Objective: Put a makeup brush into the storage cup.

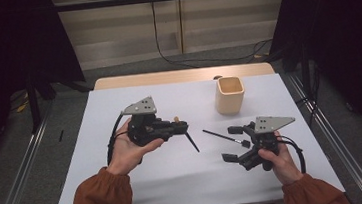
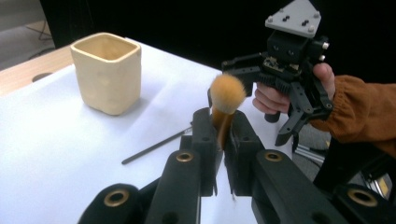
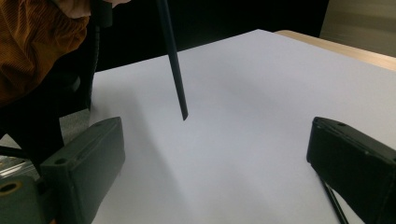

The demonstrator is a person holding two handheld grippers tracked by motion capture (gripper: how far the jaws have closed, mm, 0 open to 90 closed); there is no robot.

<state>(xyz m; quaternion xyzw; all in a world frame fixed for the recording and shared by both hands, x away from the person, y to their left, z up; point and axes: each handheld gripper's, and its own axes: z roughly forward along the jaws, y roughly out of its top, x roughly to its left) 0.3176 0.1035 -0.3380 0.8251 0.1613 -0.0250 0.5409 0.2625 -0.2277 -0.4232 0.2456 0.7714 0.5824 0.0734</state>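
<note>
A: Holding check first. Left gripper (image 1: 184, 127) is clamped on the makeup brush (image 2: 227, 93), jaws pinched tight on the ferrule just under the orange bristle head. Handle tip hangs down toward 5 o'clock, just above the white sheet (image 1: 142, 186).

B: Agreed. Right gripper (image 1: 235, 143)?

A: Jaws spread wide, nothing between them, hovering low over the sheet at about 4 o'clock from table centre. 1 thin black brush (image 1: 220, 136) lies flat near its jaws, at their 10 o'clock.

B: Handling?

A: Both brushes look very light. Handles stiff, thin, smooth, so likely slippery and apt to swivel in the jaws. Bristles soft, would crush; grip the ferrule or handle, not the tuft. The flat 1 is low on the sheet, so take it mid-handle with jaws straddling it.

B: Cup?

A: Cream square cup (image 1: 229, 95) stands upright at 1 o'clock, well apart from both grippers. Looks rigid, probably ceramic, could tip if knocked.

B: Hand poses?

A: Left hand (image 1: 128, 149) palm up under its gripper, jaws pointing to 3 o'clock. Right hand (image 1: 280, 160) grips from below, jaws pointing to 9 o'clock. Both sleeves rust orange.
</note>
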